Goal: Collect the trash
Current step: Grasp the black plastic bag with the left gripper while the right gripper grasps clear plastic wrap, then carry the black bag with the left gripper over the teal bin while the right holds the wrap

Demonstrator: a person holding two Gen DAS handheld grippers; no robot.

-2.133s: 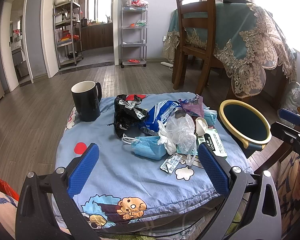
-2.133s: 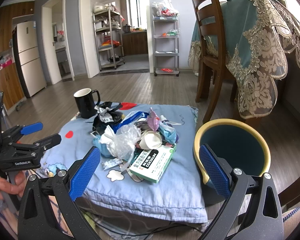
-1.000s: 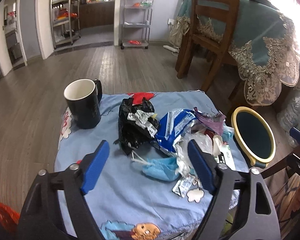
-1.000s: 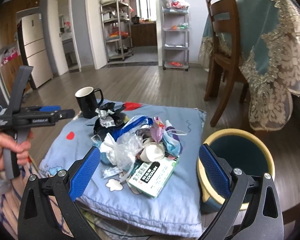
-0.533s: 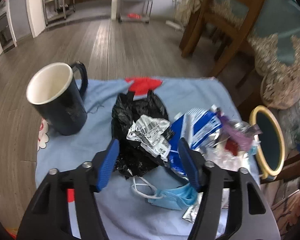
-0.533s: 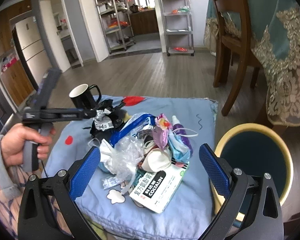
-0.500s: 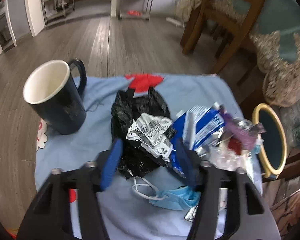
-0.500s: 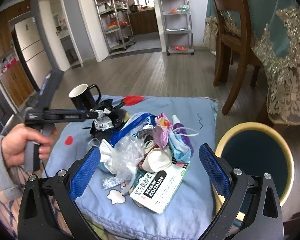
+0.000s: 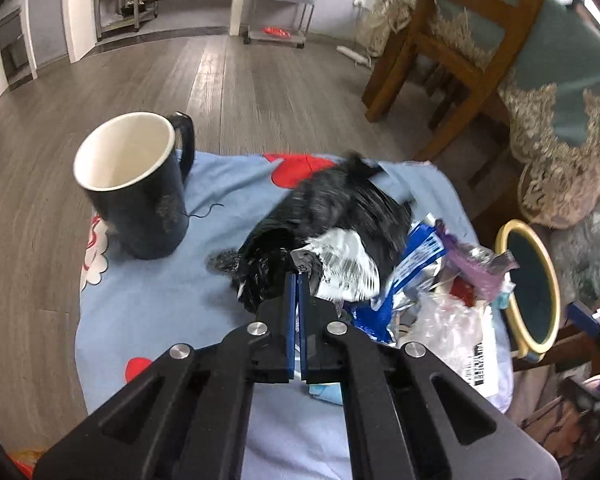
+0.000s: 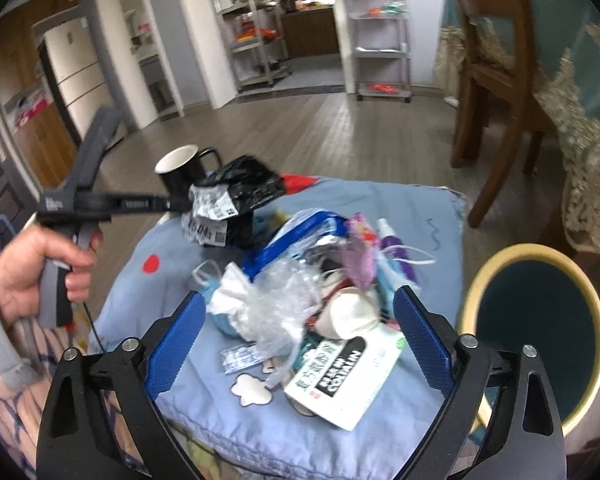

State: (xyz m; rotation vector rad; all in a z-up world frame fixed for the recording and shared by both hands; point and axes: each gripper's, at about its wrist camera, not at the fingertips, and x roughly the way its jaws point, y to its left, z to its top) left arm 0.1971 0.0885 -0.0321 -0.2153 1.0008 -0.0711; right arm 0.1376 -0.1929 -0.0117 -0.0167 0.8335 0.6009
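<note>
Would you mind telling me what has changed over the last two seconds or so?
The left gripper moved forward over the pile, closed its fingers on the black plastic bag with its white label, and has lifted it off the cushion. The right gripper stayed open and hovering; the mug, medicine box and trash bin stayed put.

One mug (image 9: 134, 184), one bin (image 10: 534, 332), one chair (image 9: 456, 36), two shelving racks (image 10: 380, 32).
</note>
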